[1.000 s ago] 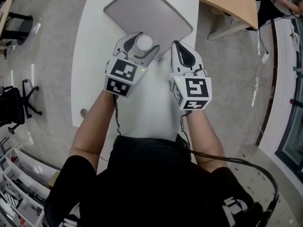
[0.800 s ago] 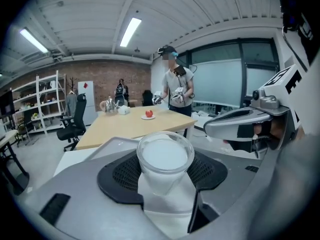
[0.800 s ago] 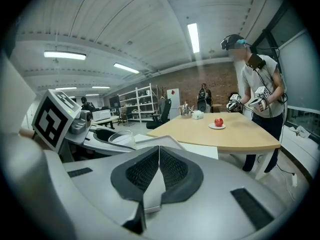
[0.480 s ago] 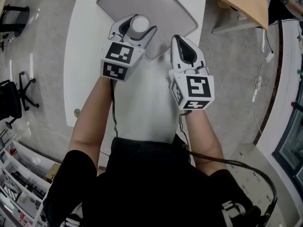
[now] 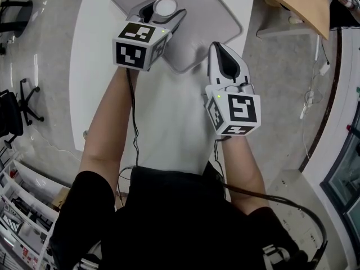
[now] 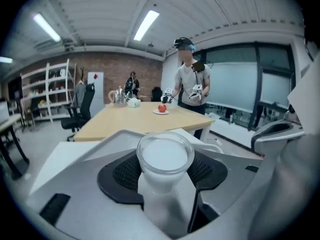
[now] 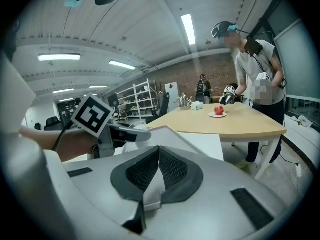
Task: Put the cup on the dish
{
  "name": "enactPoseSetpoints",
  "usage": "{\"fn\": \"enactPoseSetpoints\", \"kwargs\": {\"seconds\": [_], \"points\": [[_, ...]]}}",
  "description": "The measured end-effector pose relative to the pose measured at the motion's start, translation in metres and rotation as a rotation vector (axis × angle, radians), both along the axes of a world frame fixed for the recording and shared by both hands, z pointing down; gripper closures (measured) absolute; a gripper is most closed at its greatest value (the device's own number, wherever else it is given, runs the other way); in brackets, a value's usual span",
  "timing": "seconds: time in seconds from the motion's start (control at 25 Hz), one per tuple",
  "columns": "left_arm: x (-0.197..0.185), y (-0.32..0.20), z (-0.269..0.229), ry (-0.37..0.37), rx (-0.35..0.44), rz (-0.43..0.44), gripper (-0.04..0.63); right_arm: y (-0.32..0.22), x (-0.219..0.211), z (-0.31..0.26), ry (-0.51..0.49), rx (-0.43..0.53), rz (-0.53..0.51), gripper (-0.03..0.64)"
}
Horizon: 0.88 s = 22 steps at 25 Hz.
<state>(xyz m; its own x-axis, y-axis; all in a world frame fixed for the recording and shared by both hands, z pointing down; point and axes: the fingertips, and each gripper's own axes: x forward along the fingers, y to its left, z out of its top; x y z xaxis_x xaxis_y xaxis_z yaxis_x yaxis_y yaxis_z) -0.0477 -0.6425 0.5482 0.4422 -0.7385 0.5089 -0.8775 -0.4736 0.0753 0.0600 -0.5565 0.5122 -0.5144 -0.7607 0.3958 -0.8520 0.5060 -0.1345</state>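
Illumination is even and moderately bright, supplied by fluorescent ceiling strips (image 6: 146, 25) overhead. In the head view, shadows on the white table (image 5: 169, 122) are soft and faint, and detail is sharp, with slight curving near the borders. Both gripper views show strong fisheye distortion: straight ceiling lines bow, and the corners fall into black vignette. Surfaces closest to each lens are soft-focused. The cup (image 6: 165, 156) shows a mild highlight on its rim. The windows (image 6: 235, 89) appear pale.

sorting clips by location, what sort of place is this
Probably an open-plan office or lab workspace: a brick back wall, white shelving, an office chair and a large wooden table, all under ceiling strip lights.
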Motion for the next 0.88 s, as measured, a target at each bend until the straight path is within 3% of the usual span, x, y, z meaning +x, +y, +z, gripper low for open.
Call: {"fn": "enactPoseSetpoints", "kwargs": {"seconds": [0.28, 0.88], "points": [[-0.011, -0.05, -0.018, -0.071, 0.064, 0.018, 0.324, -0.007, 0.0, 0.017, -0.004, -0.016, 0.008, 0.603], [-0.005, -0.069, 0.026, -0.091, -0.005, 0.055, 0.324, -0.093, -0.022, 0.022, -0.003, 0.103, 0.027, 0.603]]}}
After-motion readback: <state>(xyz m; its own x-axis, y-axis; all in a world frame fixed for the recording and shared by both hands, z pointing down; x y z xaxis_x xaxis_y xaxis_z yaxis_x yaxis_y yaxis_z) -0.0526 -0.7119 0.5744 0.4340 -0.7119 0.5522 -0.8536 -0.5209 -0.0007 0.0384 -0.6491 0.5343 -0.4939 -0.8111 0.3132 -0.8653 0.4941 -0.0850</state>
